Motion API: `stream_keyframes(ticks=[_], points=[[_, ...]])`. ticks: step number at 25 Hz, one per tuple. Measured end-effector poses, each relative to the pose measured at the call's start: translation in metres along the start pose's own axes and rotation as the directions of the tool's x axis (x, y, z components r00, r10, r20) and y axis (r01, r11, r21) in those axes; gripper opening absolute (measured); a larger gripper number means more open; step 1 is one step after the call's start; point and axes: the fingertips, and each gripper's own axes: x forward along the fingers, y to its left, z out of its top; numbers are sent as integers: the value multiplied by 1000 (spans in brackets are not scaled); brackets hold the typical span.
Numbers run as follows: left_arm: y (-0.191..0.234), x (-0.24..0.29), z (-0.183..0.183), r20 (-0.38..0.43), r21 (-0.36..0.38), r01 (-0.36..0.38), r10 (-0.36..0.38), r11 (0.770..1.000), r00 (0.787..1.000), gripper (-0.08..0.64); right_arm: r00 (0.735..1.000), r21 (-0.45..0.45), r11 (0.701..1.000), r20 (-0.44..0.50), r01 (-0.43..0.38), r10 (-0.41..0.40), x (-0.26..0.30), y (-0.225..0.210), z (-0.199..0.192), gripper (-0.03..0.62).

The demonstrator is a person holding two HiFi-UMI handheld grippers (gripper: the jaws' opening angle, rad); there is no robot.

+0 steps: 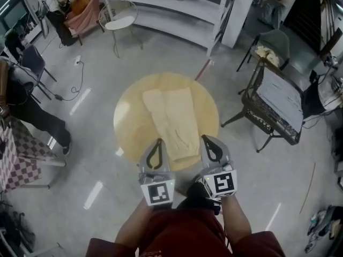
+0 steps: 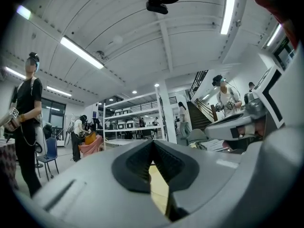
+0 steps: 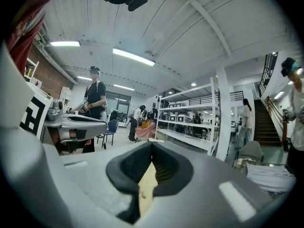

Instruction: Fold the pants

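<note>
Pale yellow pants (image 1: 172, 122) lie folded into a long strip on a round wooden table (image 1: 128, 116), running from the far left toward the near edge. My left gripper (image 1: 158, 142) hovers at the table's near edge, beside the strip's left side, its jaws shut. On the other side of the strip's near end, my right gripper (image 1: 206, 138) is shut too. In the left gripper view the left gripper (image 2: 153, 141) has its pads together with nothing seen between them. The right gripper view shows the right gripper (image 3: 152, 144) the same way, with only yellow surface below.
White shelving (image 1: 171, 4) and a wire chair (image 1: 119, 17) stand beyond the table. A keyboard on a stand (image 1: 276, 108) is at the right. A person (image 1: 27, 111) and a check-clothed table (image 1: 16, 154) are at the left. A cable (image 1: 80, 76) lies on the floor.
</note>
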Motion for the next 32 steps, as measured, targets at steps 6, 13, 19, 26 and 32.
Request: stream_keyframes(ticks=[6,13,19,26,32], points=[[-19,27,-9,-55,-9,-143,143,990,988,6,989,5,991,66,-137,136,18,-34,5,2],[-19,27,-12,-65,18,-238,239,971,969,6,963,9,965,52,-264,263,32,-31,1,2],[-15,1,-35,-130,77,-169,178,983,975,6,964,-50,963,-13,-266,266,22,-7,-19,2],[-32,-22,-77,-252,185,9,39,983,967,8,957,-137,950,-116,-282,267,10,13,-56,2],[-48,-36,-125,-394,188,134,-50,973,918,118,930,-161,931,-229,-328,289,2,24,-92,35]])
